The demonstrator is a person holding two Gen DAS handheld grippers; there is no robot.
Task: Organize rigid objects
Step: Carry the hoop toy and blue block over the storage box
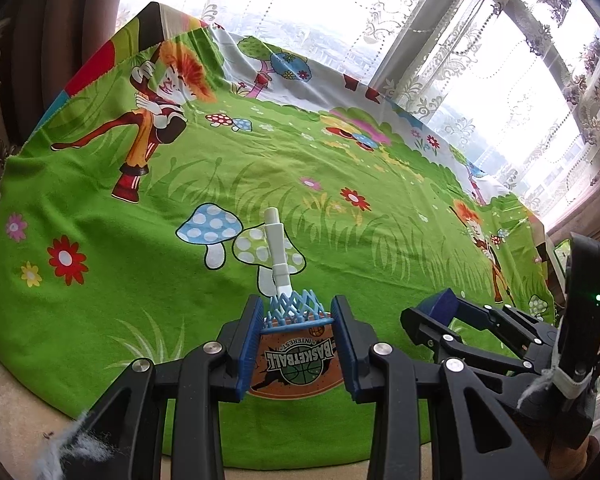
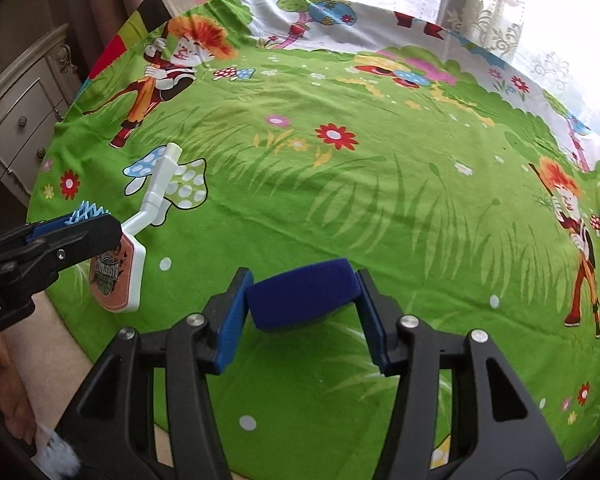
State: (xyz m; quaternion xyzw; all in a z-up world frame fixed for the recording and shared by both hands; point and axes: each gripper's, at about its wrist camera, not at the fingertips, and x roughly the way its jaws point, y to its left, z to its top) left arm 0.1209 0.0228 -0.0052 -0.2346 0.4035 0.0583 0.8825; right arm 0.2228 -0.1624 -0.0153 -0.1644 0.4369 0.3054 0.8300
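A toy basketball hoop, with an orange "BASKETBALL" backboard (image 1: 296, 364), a light blue net (image 1: 296, 308) and a white pole (image 1: 276, 248), is tipped over the green cloth. My left gripper (image 1: 297, 308) is shut on the backboard's two side edges, and the pole points away from me. The right wrist view shows the same backboard (image 2: 116, 280) and pole (image 2: 160, 184) at the left, in the left gripper (image 2: 80, 232). My right gripper (image 2: 303, 276) is shut on a dark blue block (image 2: 304, 292), which spans the gap at its fingertips. The right gripper (image 1: 432, 312) also shows beside the left one.
A green cartoon cloth (image 2: 380, 160) with flowers and mushrooms covers a round table. Its beige rim (image 1: 12, 400) shows at the near left. A pale drawer cabinet (image 2: 20, 128) stands to the left, and lace curtains (image 1: 500, 80) hang over a window behind the table.
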